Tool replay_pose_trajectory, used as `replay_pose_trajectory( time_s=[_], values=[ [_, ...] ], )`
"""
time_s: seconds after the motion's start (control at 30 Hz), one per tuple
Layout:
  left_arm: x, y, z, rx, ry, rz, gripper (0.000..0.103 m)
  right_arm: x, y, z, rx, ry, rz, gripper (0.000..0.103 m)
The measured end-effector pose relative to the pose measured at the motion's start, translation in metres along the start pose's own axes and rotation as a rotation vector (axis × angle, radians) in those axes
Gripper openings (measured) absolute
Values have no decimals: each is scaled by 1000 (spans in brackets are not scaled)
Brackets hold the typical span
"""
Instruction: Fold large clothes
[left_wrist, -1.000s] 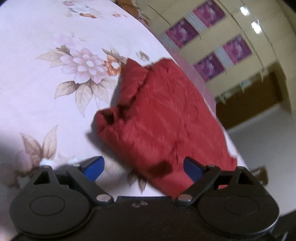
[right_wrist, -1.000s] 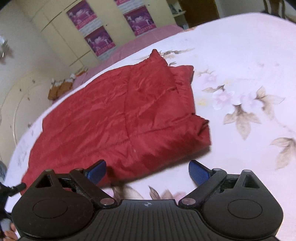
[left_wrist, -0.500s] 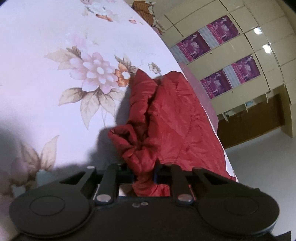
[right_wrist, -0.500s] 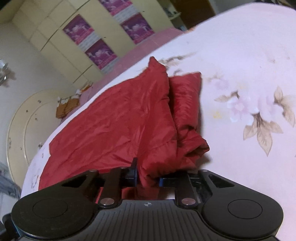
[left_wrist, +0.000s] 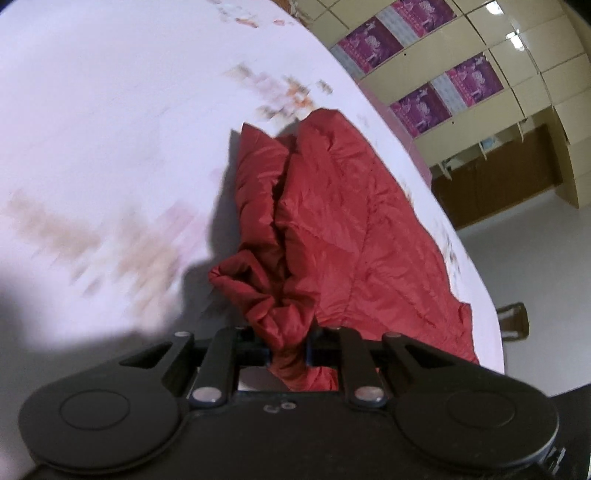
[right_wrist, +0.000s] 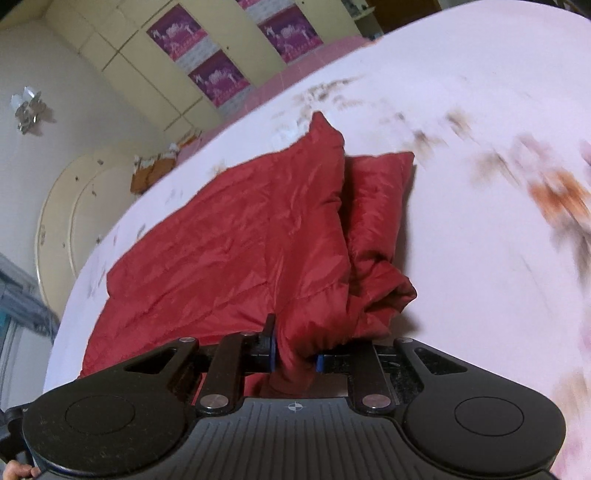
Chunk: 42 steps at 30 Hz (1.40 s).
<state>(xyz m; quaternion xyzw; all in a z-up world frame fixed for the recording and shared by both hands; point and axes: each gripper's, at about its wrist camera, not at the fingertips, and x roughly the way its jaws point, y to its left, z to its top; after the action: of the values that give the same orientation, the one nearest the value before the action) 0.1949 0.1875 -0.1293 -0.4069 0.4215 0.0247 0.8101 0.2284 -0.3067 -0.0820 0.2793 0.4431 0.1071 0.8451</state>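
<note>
A large red quilted garment (left_wrist: 343, 229) lies partly folded on a bed with a pale floral sheet (left_wrist: 110, 129). My left gripper (left_wrist: 290, 350) is shut on a bunched near corner of the garment, and the cloth rises from the sheet to its jaws. In the right wrist view the same garment (right_wrist: 236, 240) spreads away to the left. My right gripper (right_wrist: 295, 356) is shut on another near corner of it. A folded sleeve or side panel (right_wrist: 376, 206) lies along the garment's right edge.
The floral sheet (right_wrist: 480, 184) stretches wide around the garment. Cream wardrobe doors with purple posters (right_wrist: 218, 74) stand behind the bed. The bed edge drops to a grey floor (left_wrist: 535, 277) on the right of the left wrist view. A round cream headboard (right_wrist: 66, 214) is at the left.
Both grippers were open above the garment's near edge one second ago. They have since closed on its corners and lifted the cloth; the blurred sheet shows both cameras moving.
</note>
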Motion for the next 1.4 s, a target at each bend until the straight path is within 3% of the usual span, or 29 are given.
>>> replay_pose_trajectory(
  time_s=[0.3, 0.43, 0.57, 0.67, 0.73, 0.8, 0.9, 0.97, 1.17, 1.2, 1.23, 1.27, 1.3, 1.4],
  values=[
    [-29, 20, -36, -19, 11, 0, 18, -31, -6, -38, -7, 6, -23, 19],
    [-17, 22, -32, -32, 3, 26, 30, -28, -4, -33, -11, -12, -66, 52],
    [-19, 24, -38, -65, -18, 1, 61, -43, 1, -30, -59, -78, -126, 66],
    [-15, 18, -40, -72, -29, -15, 75, -59, 0, -29, -106, -138, -175, 72],
    [-14, 17, -44, -75, -41, -19, 76, -71, 4, -27, -153, -177, -194, 72],
    [-12, 18, -45, -81, -61, -23, 75, -75, 17, -22, -209, -212, -195, 72],
    [-11, 21, -45, -102, -87, -31, 63, -71, 40, -21, -298, -237, -172, 72],
    [-10, 26, -45, -126, -98, -34, 47, -62, 57, -20, -342, -230, -135, 72],
    [-11, 35, -43, -140, -103, -60, 26, -14, 106, -26, -460, -164, -46, 71],
    [-12, 34, -43, -129, -105, -61, 25, -4, 112, -27, -472, -152, -33, 68],
    [-13, 33, -43, -117, -107, -61, 23, 6, 119, -28, -490, -138, -21, 50],
    [-13, 32, -43, -108, -109, -61, 22, 18, 127, -30, -507, -117, -15, 43],
    [-14, 31, -43, -102, -110, -62, 21, 28, 133, -31, -516, -104, -15, 39],
    [-17, 29, -43, -84, -117, -69, 19, 54, 146, -38, -560, -78, -25, 38]
  ],
)
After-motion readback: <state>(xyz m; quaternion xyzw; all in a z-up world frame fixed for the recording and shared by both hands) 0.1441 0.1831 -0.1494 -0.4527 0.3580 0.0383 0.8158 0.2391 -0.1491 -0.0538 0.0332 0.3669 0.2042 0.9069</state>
